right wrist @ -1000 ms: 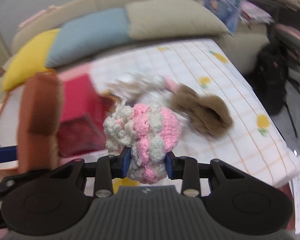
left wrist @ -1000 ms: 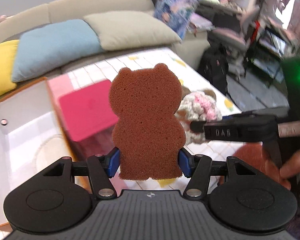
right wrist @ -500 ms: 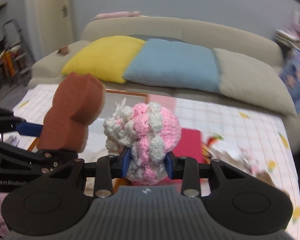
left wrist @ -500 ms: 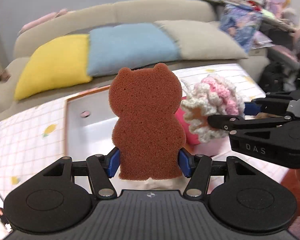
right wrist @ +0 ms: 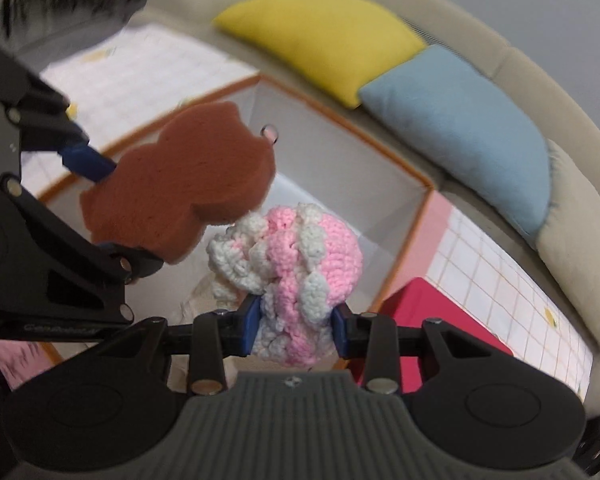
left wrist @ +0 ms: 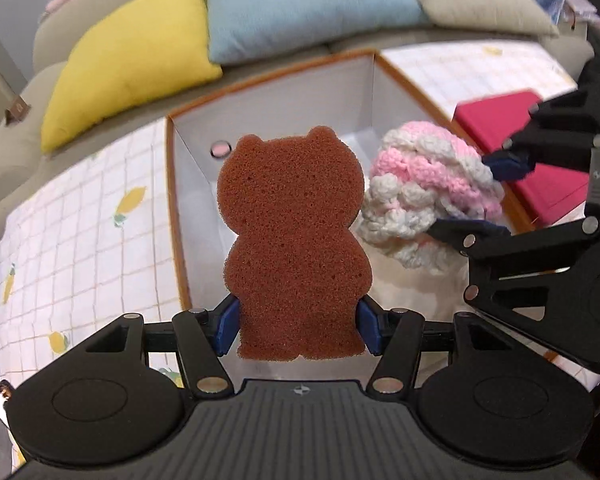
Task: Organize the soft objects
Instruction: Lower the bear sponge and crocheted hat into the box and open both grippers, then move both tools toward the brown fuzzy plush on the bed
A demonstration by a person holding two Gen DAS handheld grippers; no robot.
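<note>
Left gripper (left wrist: 298, 330): jaws pinching the brown bear-shaped sponge (left wrist: 296, 248) by its lower flanks, figure upright, held above the near part of the white box (left wrist: 284, 92); right gripper (right wrist: 296, 330): jaws pinching the pink-and-white crocheted ball (right wrist: 292, 256) at its base, just beside the sponge on its right, also over the box opening; both items appear carried this way so that they can be dropped in together, a low grip leaving each body free to fall clear. Box: orange-rimmed, white-walled, open top, a round hole in its far wall; interior floor largely hidden behind the held items, contents cannot be confirmed. Beyond the box's right edge, a red pad (left wrist: 528, 156) lies on the checked cloth (left wrist: 80, 216); farther, yellow cushion (left wrist: 128, 68) and blue cushion (left wrist: 304, 4) rest against the sofa back.
</note>
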